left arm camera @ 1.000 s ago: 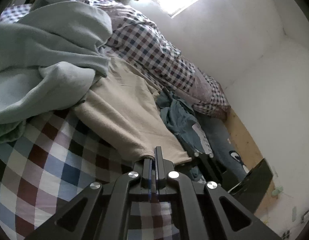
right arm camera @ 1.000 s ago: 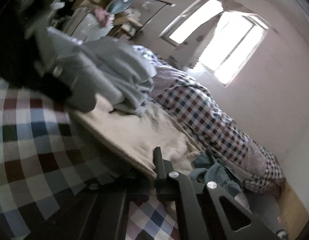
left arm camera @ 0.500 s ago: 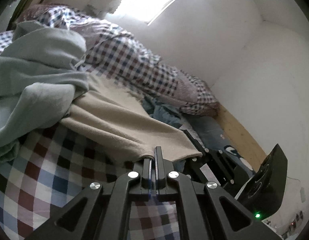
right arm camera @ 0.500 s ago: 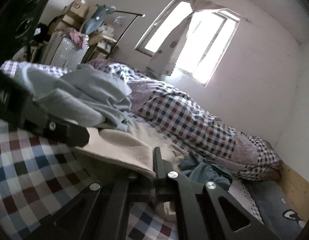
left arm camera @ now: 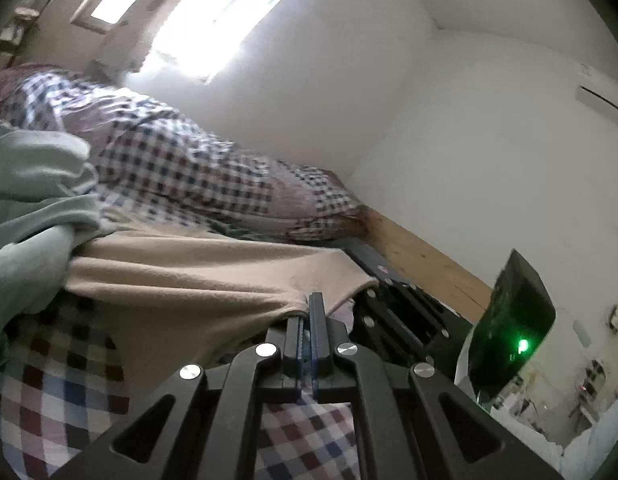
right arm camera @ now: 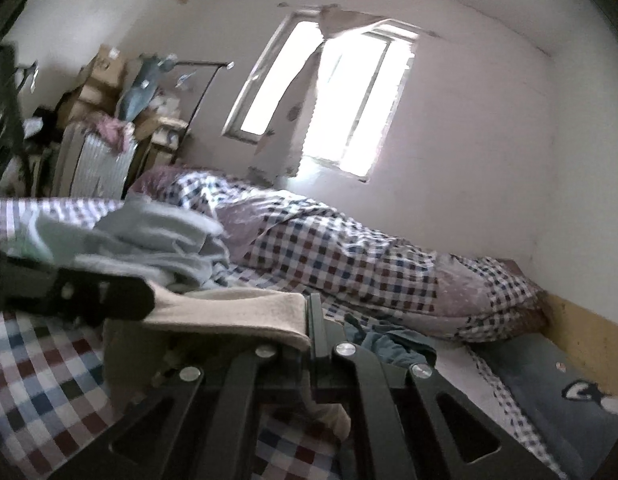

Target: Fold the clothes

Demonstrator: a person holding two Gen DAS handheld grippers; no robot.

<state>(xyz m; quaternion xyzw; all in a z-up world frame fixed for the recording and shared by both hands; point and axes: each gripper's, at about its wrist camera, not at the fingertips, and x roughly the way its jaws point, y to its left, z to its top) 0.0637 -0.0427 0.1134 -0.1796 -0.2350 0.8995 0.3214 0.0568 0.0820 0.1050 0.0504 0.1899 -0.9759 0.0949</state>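
Observation:
A beige garment (left arm camera: 197, 280) hangs stretched above the checked bed sheet (left arm camera: 69, 396). My left gripper (left arm camera: 309, 314) is shut on its near hem, the cloth pinched between the jaws. In the right wrist view my right gripper (right arm camera: 309, 312) is shut on another part of the same beige garment (right arm camera: 237, 312), which folds over the left finger. The left gripper (right arm camera: 89, 294) shows there as a dark bar at the left, holding the far end. The right gripper (left arm camera: 405, 316) appears to the right in the left wrist view. The garment's far part lies under pale blue clothes (left arm camera: 33, 204).
A checked quilt (right arm camera: 349, 264) lies bunched along the wall under the window (right arm camera: 341, 108). A teal garment (right arm camera: 393, 344) and a dark blue pillow (right arm camera: 557, 384) lie near the wooden bed edge (left arm camera: 421, 264). Boxes and a clothes rail (right arm camera: 149, 92) stand at the far left.
Both grippers have risen and rolled, lifting the beige garment's hem off the sheet. The cloth now hangs taut between them, and more wall and window fill both views.

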